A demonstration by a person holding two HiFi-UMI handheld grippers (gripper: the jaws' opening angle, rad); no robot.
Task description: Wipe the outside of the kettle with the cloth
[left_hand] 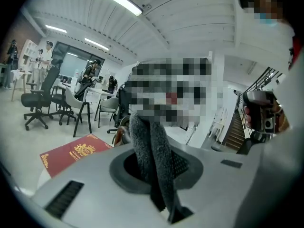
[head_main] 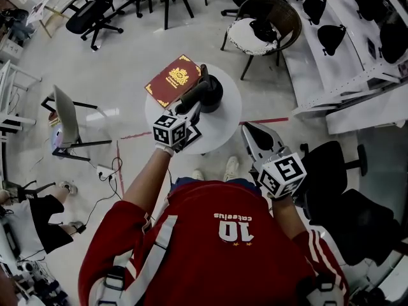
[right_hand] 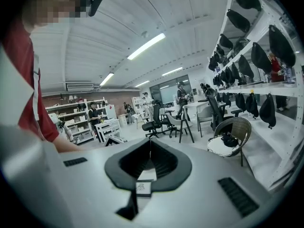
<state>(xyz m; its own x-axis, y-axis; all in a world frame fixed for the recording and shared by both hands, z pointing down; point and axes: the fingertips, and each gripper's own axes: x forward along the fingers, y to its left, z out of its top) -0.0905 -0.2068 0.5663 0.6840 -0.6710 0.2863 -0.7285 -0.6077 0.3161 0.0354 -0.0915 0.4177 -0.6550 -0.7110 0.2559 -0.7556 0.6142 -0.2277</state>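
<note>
The left hand-held gripper (head_main: 192,109) is clamped on a dark grey fuzzy cloth (left_hand: 151,151), seemingly against the black rounded kettle (head_main: 213,94) toward the round white surface's (head_main: 220,134) far edge. Press lightly and sweep around the wall; the right hand-held gripper (right_hand: 148,146), closed and empty, could steady it

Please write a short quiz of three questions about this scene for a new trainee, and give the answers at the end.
1. True or false: the left gripper is shut on the grey cloth.
2. What lies on the round table beside the kettle? A. a red book B. a plate C. a laptop
3. Fill in: the right gripper, held away from the table, has its jaws ____ with nothing between them.

Key: 1 true; 2 A; 3 shut.
</note>
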